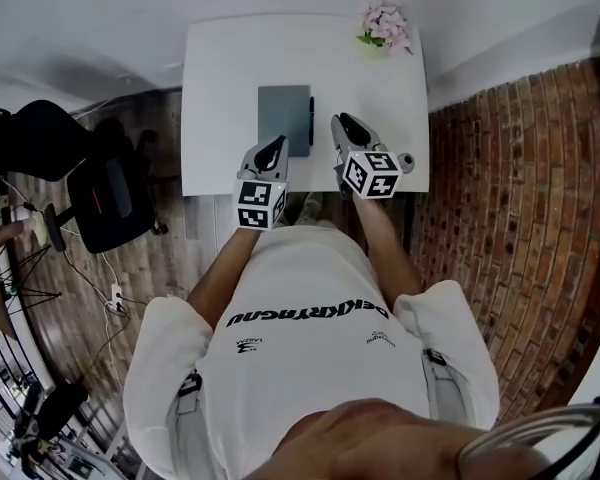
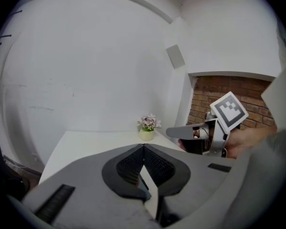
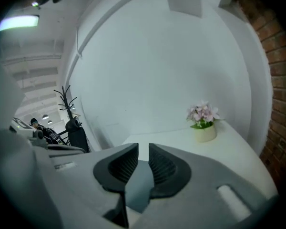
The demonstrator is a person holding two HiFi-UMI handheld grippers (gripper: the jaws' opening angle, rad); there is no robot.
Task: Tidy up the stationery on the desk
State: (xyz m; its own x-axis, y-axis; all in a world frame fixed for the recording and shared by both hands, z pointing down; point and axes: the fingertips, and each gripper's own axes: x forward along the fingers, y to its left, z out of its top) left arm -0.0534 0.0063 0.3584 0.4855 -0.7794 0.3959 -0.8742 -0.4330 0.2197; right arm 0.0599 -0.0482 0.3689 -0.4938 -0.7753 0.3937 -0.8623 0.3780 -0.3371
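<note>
One small cream pot [image 3: 204, 133] is standing at the far right corner of the white table [image 1: 220, 88], at about 1 o'clock in the head view, and it is holding pink flowers [image 3: 203, 113] with green leaves. No view is looking into the pot itself.

Only the head view is showing the stationery. A grey notebook [image 1: 284, 118] is lying flat at the table's middle, with a black pen [image 1: 311, 120] lying just beside its right edge and parallel to it. A small grey round object [image 1: 407, 161] is sitting at the near right edge, at 3 o'clock from the notebook, too small to identify.

The left tool [image 2: 144, 148] is hovering with its tips meeting and nothing between them. The right tool [image 3: 143, 149] is hovering with a narrow gap and nothing gripped.

Only the left gripper view is catching the right tool from the side, at 3 o'clock. Only the right gripper view is showing a coat stand [image 3: 66, 104] at 9 o'clock.
</note>
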